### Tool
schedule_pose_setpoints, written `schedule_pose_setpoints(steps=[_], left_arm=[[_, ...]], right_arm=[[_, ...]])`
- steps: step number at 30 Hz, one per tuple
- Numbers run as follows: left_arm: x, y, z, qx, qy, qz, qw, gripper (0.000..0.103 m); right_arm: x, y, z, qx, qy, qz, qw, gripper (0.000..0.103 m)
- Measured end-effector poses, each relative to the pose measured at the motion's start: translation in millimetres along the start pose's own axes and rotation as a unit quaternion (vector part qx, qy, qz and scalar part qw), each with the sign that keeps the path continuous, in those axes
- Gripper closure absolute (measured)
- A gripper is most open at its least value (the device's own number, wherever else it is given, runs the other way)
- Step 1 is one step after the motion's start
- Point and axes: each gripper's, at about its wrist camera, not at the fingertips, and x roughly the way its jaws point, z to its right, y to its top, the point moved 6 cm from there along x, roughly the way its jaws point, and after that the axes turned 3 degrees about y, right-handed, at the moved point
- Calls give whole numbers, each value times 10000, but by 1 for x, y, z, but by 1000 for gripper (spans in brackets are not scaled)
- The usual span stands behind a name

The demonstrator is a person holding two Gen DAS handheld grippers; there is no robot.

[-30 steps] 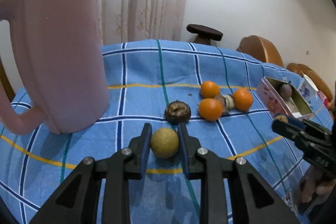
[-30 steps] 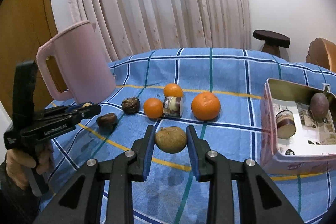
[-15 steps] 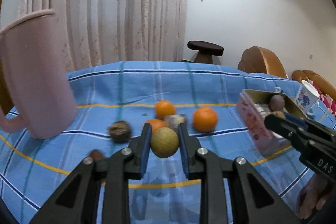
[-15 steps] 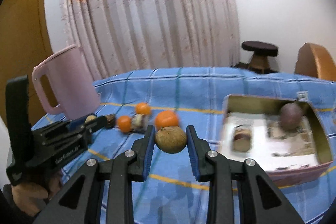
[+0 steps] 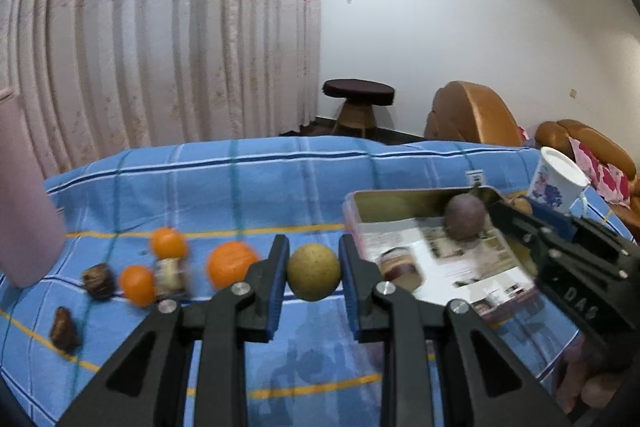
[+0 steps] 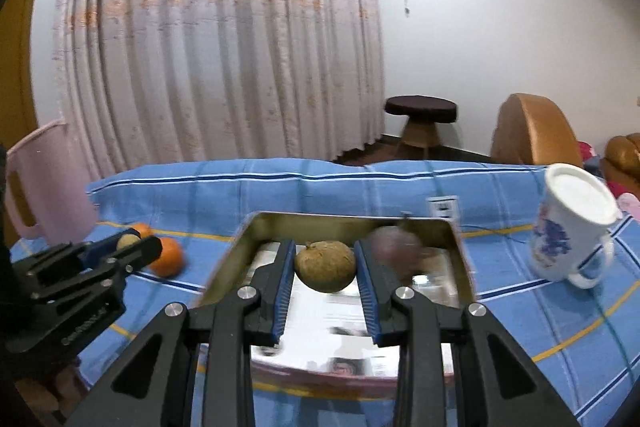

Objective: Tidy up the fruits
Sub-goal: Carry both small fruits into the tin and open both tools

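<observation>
Yellow fruit (image 5: pixel 313 271) clamped in my left gripper (image 5: pixel 313 273), brown fruit (image 6: pixel 325 266) in right gripper (image 6: pixel 325 267) (firm, round; squeeze mid-girth).

Pink jug (image 5: pixel 24 211) cut off at left edge, loose oranges (image 5: pixel 230 265) blurred

Fruits: two held in the air, the rest on the cloth or in the tin.

A round yellow-green fruit (image 5: pixel 313 271) hangs clamped above the cloth; a brown fruit (image 6: pixel 325 266) is clamped above the open tin (image 6: pixel 460 247). Three oranges (image 5: pixel 231 264) lie in a loose row; a purple fruit (image 5: pixel 465 218) sits in the tin.
</observation>
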Motion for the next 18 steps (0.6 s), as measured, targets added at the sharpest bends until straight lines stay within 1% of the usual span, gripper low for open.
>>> schedule_pose_setpoints(steps=[4,9,13,18], left_arm=[[8,5,29,123,-72,-27,9999,76],[20,9,56,276,-102,-86,9995,76],[30,8,68,341,-120,-162,9992,76],[39,0,69,394,-93,-287,9988,76]], right_arm=[[5,-3,22,13,-151,-133,9998,71],[11,-6,40,39,-193,-285,9994,71],[17,-12,41,85,-107,-445,9989,70],[23,-17,38,0,-99,-571,9983,70]])
